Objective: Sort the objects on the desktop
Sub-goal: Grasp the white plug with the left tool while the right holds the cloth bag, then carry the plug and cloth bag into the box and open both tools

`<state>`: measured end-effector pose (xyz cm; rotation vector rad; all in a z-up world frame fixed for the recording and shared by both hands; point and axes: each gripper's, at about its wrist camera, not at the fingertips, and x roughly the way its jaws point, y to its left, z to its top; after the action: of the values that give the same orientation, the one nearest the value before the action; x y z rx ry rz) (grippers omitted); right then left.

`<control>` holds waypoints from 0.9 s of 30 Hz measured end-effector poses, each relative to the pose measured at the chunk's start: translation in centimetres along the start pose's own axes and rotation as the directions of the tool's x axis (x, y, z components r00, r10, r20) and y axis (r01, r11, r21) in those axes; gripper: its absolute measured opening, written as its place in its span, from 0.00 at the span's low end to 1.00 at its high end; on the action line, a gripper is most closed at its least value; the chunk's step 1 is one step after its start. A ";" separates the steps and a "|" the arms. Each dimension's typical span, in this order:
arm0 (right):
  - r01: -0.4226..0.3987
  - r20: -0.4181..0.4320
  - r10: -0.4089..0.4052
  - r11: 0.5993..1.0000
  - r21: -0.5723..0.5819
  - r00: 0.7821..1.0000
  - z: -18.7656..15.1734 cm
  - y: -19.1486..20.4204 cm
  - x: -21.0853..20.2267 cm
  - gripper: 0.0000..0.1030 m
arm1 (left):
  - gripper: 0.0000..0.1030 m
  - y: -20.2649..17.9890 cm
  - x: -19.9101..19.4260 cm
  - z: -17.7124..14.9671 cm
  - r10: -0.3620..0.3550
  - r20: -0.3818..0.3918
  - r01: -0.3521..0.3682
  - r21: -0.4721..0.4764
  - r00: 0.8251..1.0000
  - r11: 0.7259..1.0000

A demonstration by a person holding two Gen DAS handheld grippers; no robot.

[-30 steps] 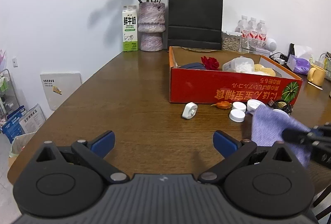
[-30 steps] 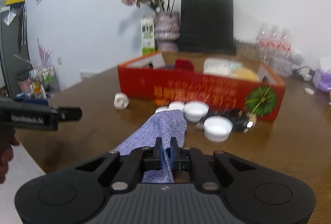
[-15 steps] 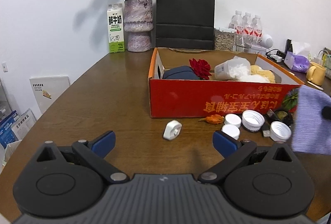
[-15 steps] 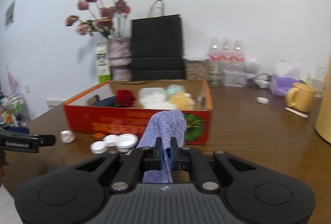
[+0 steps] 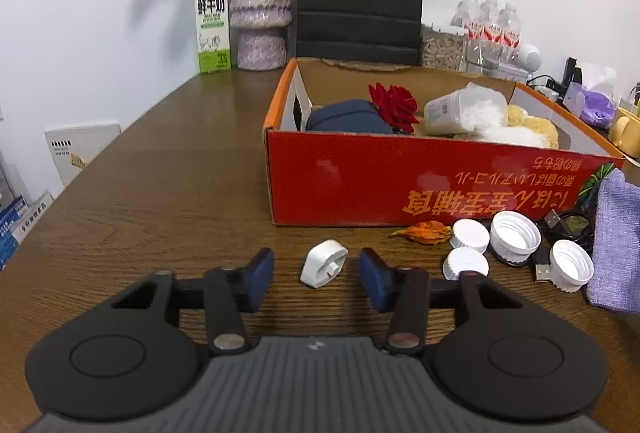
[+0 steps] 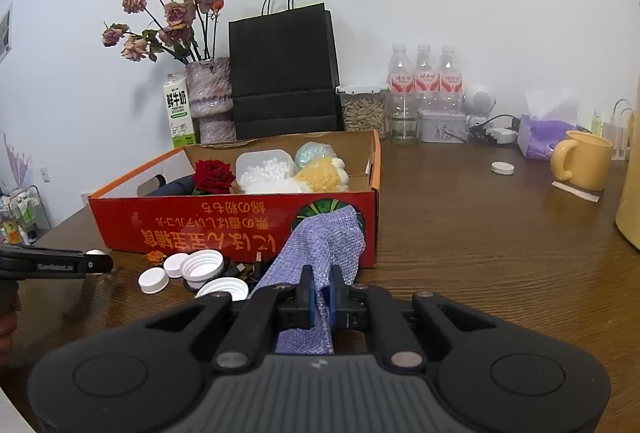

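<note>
Several items already lie inside the red cardboard box [image 5: 420, 181] in the left wrist view: a dark blue pouch [image 5: 348, 117], a red rose [image 5: 394, 105], a clear tub of white balls [image 5: 466, 111] and a yellow fluffy thing [image 5: 532, 125]. That part of the sorting appears done. Outside, on the wooden table [image 5: 160, 193], the remainder waits: a small white roller-like piece [image 5: 324, 263], an orange dried husk [image 5: 424, 233], four white bottle caps [image 5: 514, 237] and a black USB cable [image 5: 554, 223]. The left gripper [image 5: 316, 277] sits low over the table with the white piece between its blue pads; the jaws are closing, but a gap shows on either side of the piece — no contact yet. At the right edge hangs a purple cloth [image 5: 616, 245].

From the right wrist view, the right gripper [image 6: 320, 299] is pressed together on that purple cloth [image 6: 324, 245], which rises bunched from the pads in front of the box's near right corner, not yet over the opening. The box [image 6: 224, 221] shows the same contents, plus a pale blue-green item [image 6: 316, 153] behind the yellow one. The caps [image 6: 200, 265] and cable lie just beside the box front; the left gripper's finger [image 6: 60, 265] reaches in from the left edge.

Assessment: roughly half sorted. Two items are in hand or nearly so — the cloth gripped, the white piece about to be — while the caps, husk and cable remain untouched. A lone white lid [image 6: 503, 167] farther right may also belong to the job; that cannot be settled from here.
</note>
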<state>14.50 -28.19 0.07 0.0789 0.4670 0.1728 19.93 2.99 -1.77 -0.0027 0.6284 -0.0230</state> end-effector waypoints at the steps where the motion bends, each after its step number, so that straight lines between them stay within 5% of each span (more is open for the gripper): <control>1: -0.003 -0.001 0.003 1.000 0.001 1.000 0.0 -0.1 0.1 0.05 | 0.34 0.0 0.1 0.0 -0.006 -0.003 0.006 0.000 1.000 1.000; 6: -0.011 0.001 0.011 1.000 0.004 1.000 -0.1 -0.1 -0.1 0.05 | 0.13 -0.3 0.0 -0.2 -0.028 0.006 0.028 0.011 1.000 1.000; 27: -0.055 0.131 0.065 0.996 -0.074 0.989 3.8 2.2 -3.6 0.05 | 0.12 -1.2 -6.4 3.6 -0.079 0.204 0.075 0.029 0.976 0.997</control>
<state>12.74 -26.78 5.27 0.0350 0.3246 0.2413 16.82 1.87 4.94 -0.0086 0.4217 -0.1035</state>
